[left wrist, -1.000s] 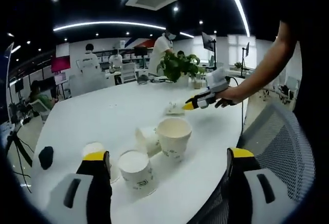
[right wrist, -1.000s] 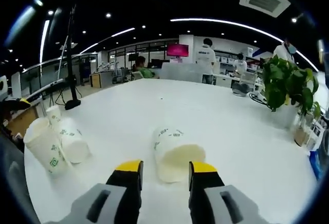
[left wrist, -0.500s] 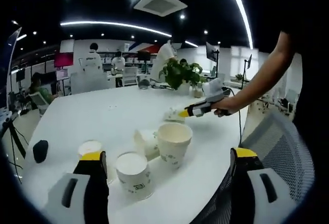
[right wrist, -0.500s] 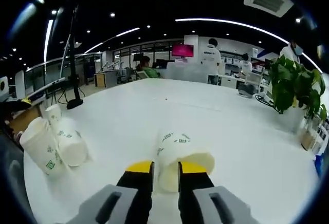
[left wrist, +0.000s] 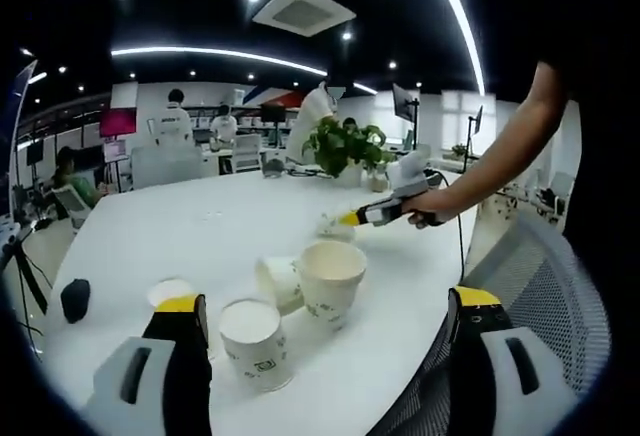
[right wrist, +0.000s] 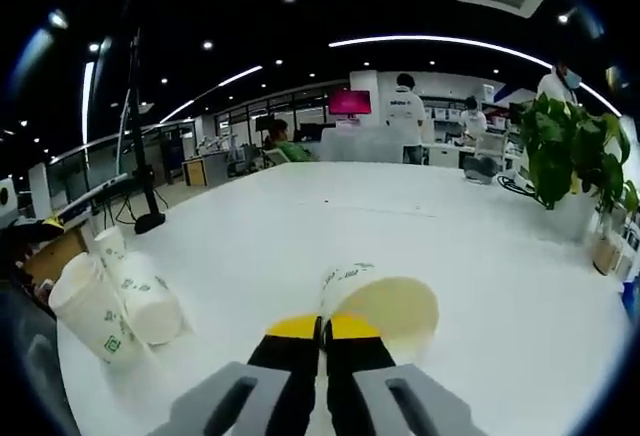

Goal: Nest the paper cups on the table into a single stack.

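In my right gripper view the right gripper (right wrist: 322, 328) has its yellow-tipped jaws pressed nearly together, pinching the near rim of a paper cup (right wrist: 382, 301) that lies on its side with the mouth toward me, on the white surface (right wrist: 420, 226). Off to my left in that view sit more cups near the surface edge: one upright (right wrist: 92, 307), one on its side (right wrist: 150, 296) just beside it, and a third (right wrist: 110, 245) behind them. In my left gripper view the left gripper (left wrist: 325, 308) is spread wide, jaws well apart and holding nothing, hovering over the near edge of the surface (left wrist: 180, 231). Between those jaws I see the same group: an upright cup (left wrist: 331, 281) in the middle, a tipped cup (left wrist: 277, 281) touching its left side, another upright cup (left wrist: 250, 341) nearer me, and a fourth cup (left wrist: 170, 291) just behind the left jaw. Farther across, the right gripper (left wrist: 352, 219) shows with a hand (left wrist: 430, 206) on it, its tips at the cup (left wrist: 333, 224) it holds. A dark object (left wrist: 75, 299) lies at the left edge, a potted plant (left wrist: 343, 144) stands at the far side, and a mesh chair (left wrist: 545, 296) is at my right
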Demonstrator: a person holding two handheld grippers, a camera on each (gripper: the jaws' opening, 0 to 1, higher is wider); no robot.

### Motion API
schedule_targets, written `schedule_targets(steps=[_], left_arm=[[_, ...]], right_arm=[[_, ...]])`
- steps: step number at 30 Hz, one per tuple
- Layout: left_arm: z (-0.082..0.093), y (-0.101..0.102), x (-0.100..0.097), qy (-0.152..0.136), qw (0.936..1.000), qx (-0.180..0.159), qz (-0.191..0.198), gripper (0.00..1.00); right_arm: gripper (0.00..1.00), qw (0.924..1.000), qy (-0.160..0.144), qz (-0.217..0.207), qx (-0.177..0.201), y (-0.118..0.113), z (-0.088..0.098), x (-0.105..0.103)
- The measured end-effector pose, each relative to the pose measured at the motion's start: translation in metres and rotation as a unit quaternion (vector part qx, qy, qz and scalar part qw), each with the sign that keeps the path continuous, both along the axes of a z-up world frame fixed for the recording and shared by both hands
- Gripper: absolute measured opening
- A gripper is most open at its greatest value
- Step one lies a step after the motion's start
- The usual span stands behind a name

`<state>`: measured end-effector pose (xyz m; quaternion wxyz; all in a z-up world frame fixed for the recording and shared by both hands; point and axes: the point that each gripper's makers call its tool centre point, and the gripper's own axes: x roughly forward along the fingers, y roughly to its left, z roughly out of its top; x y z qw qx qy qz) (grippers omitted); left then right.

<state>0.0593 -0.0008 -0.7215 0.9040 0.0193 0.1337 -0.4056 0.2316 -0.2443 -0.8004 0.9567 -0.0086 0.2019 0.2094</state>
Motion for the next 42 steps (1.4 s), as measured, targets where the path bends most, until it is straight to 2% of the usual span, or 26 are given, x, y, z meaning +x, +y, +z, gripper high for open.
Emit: schedule_targets(steps=[9, 19, 23, 30, 34, 42], left_arm=[[-0.002, -0.001, 0.000, 0.006, 1.0000, -0.001, -0.002, 0.99], [-0.003, -0.001, 0.000, 0.004, 1.0000, 0.001, -0.005, 0.99], [-0.003, 0.000, 0.000, 0.005, 1.0000, 0.002, -0.006, 0.99], [-0.002, 0.000, 0.000, 0.002, 1.0000, 0.001, -0.003, 0.99], [-0.003, 0.001, 0.001, 0.001, 1.0000, 0.003, -0.002, 0.99], [-0.003, 0.001, 0.002, 0.002, 1.0000, 0.002, 0.001, 0.99]], right_arm=[[0.00, 0.9997, -0.016, 0.019, -0.003, 0.000, 0.011, -0.008], [0.00, 0.9981, -0.043, 0.044, 0.001, 0.007, 0.039, -0.016], [0.00, 0.9968, -0.051, 0.062, 0.003, 0.013, 0.054, -0.022], [0.00, 0.9919, -0.074, 0.103, 0.005, 0.034, 0.093, -0.040], [0.00, 0.9902, -0.075, 0.117, 0.012, 0.046, 0.110, -0.049], [0.00, 0.9882, -0.057, 0.141, 0.012, 0.061, 0.126, -0.068]])
